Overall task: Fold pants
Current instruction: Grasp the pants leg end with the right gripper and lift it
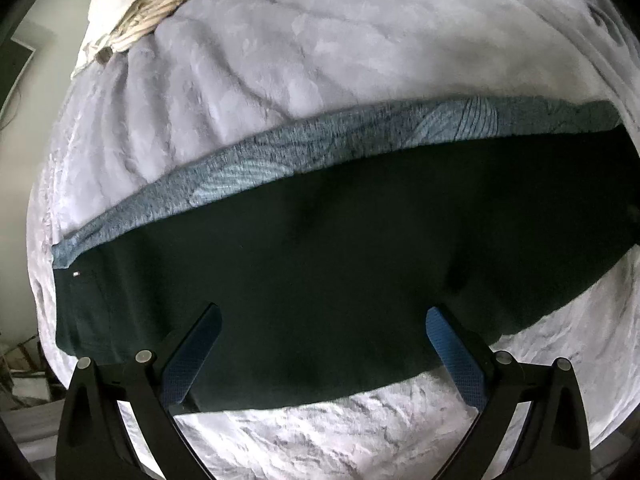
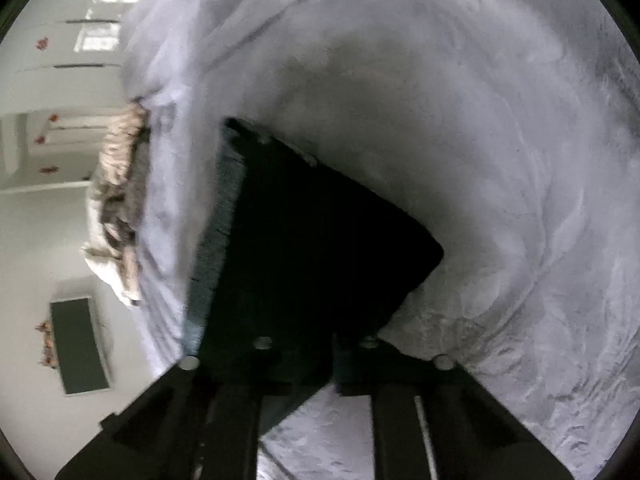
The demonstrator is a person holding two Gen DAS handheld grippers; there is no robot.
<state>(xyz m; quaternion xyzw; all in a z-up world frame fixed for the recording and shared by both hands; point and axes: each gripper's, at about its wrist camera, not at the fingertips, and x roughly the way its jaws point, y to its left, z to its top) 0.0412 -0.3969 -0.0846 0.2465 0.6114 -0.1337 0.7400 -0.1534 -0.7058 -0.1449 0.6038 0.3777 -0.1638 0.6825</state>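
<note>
Pale fluffy blanket (image 1: 320,40) — crumpled beige cloth (image 1: 136,20) (far edge) — dark wall panel (image 2: 80,346).

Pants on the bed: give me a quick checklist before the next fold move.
1. Pants lying flat on the blanket: ok.
2. Left gripper open above the pants: ok.
3. Right gripper shut: ok.
4. Right gripper actually pinching fabric: cannot tell, the view is dark and blurred.
5. Patterned cloth under the pants clear of the fold: not ok, it runs along the far edge.
</note>
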